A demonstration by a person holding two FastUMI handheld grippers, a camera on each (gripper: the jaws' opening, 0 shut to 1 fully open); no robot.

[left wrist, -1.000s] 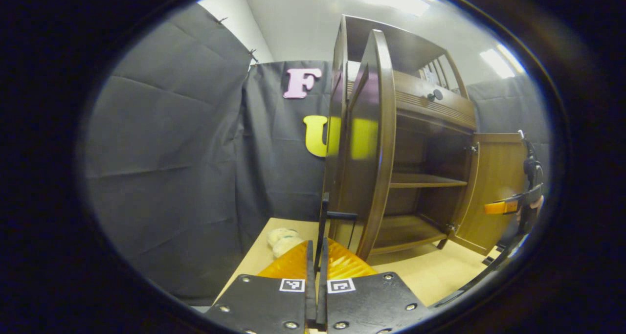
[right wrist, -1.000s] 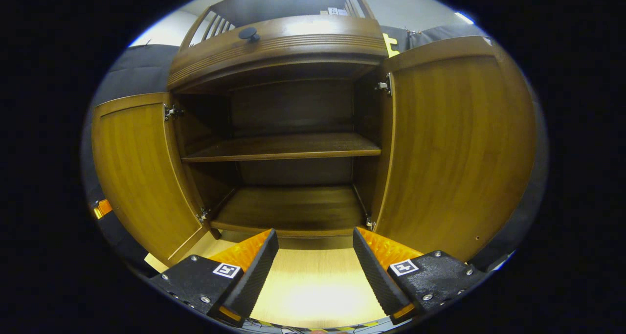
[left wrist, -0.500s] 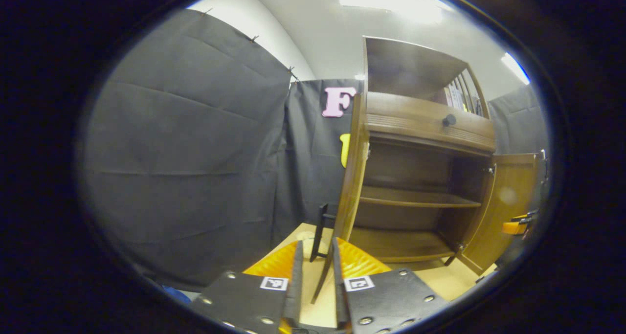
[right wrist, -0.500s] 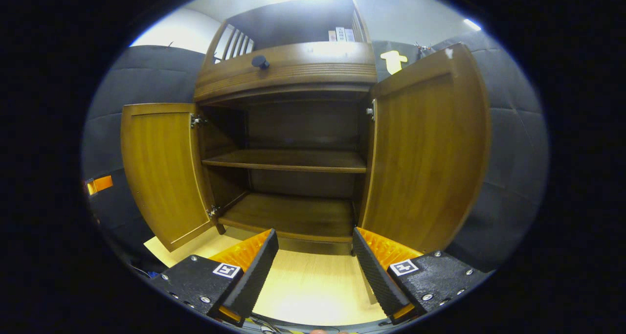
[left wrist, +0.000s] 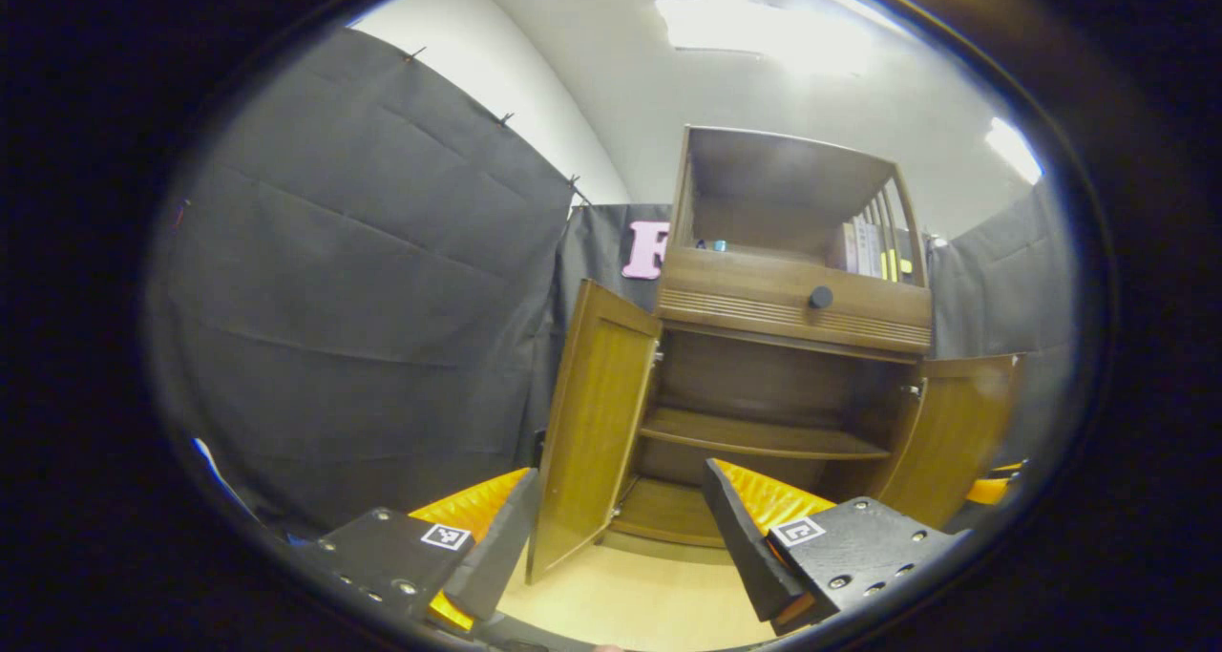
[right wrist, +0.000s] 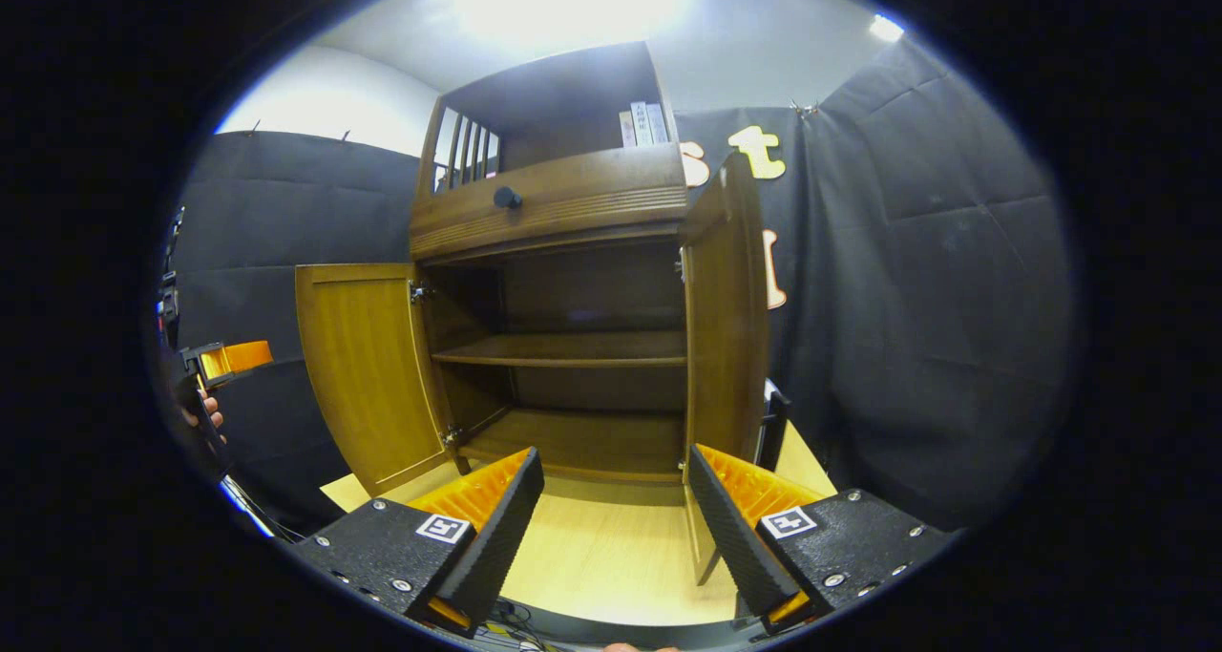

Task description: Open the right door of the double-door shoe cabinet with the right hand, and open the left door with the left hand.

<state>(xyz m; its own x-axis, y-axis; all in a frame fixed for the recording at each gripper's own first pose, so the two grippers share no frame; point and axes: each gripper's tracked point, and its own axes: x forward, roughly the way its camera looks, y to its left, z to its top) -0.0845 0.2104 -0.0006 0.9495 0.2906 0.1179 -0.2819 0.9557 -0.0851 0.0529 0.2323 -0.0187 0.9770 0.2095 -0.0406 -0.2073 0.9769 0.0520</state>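
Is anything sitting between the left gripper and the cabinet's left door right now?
Nothing visible. The left gripper is open, with bare tabletop between it and the left door, which already stands swung out.

1 cabinet (right wrist: 558,203), 2 doors, 2 claws

Pale wooden board (right wrist: 611,557) lying under and between the fingers (right wrist: 501,528), running forward. Black cloth wall (left wrist: 363,299) hanging up and to the left of the fingers in the left gripper view, up and to the right in the right gripper view. A few upright books (left wrist: 864,248) (spines too small to tell apart) far ahead, high above the fingertips. Bright ceiling lamp (left wrist: 754,31) overhead.
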